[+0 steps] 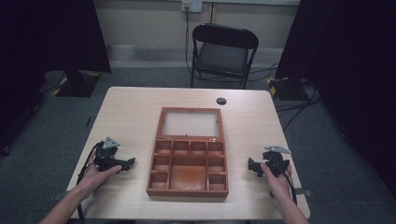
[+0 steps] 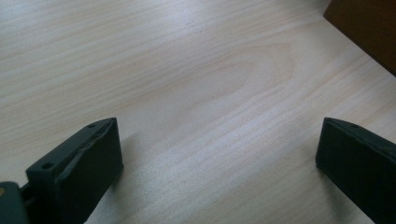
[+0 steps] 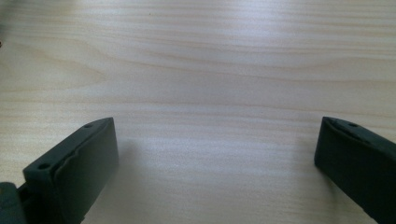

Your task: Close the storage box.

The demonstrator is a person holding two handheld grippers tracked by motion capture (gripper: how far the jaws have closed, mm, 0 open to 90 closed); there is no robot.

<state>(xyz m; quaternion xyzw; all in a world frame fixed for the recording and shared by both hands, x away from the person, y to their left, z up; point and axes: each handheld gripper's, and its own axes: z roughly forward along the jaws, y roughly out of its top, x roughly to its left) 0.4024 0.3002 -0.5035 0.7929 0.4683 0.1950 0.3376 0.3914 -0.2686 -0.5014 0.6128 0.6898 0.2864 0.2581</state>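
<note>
Flanking wooden box [image 1: 188, 158]: left claw [image 1: 131, 161], right claw [image 1: 251, 165].

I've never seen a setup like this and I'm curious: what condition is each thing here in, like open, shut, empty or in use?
Wooden box: open, lid laid flat behind it, compartments look empty.
Left hand-held gripper: open, nothing between its jaws, held over the table left of the box.
Right hand-held gripper: open, nothing between its jaws, held right of the box.
Folding chair: unfolded, nobody on it.
</note>
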